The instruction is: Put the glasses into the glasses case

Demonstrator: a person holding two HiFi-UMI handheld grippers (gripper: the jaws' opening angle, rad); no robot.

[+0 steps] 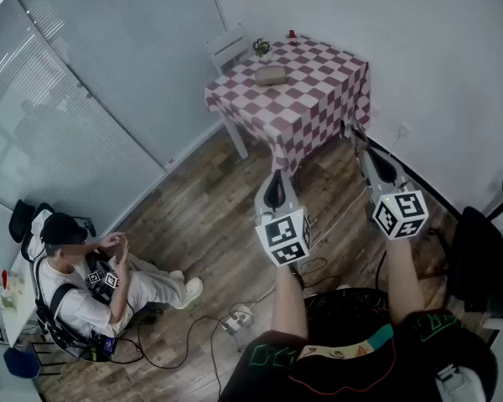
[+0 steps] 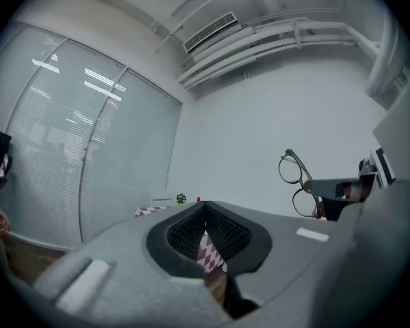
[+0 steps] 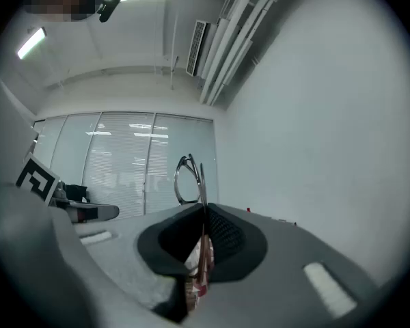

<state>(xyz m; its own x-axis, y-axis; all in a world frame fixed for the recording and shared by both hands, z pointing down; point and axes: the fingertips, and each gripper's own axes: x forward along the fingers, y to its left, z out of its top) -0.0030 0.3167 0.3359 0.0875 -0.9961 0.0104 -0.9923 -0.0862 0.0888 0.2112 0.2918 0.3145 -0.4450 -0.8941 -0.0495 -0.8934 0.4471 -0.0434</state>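
task judged early: glasses [image 3: 189,180] are clamped in the right gripper [image 3: 203,210], jaws closed on what looks like a temple arm, with the lenses sticking up past the tips. left gripper [image 2: 205,207] is seen with jaws pressed together, nothing held; only the checked cloth shows through the gap.

glasses case [image 1: 270,75] is seen lying on the checkered table [image 1: 318,82], well apart from both grippers. whether the case is open or closed cannot be told, too small. both grippers are held out in the air over the wood floor, not over the table. left to do, as judged: the table is to be reached, the case opened if shut, the glasses laid in.

orientation: in the right gripper view the frame is seen almost edge-on, rising above the jaws. in the left gripper view the two lenses are stacked one over the other, so the lens-to-lens long axis is roughly upright there, and the lenses sit left of the gripper tip.

a seated person [image 1: 75,283] is seen at lower left of the head view, not involved.
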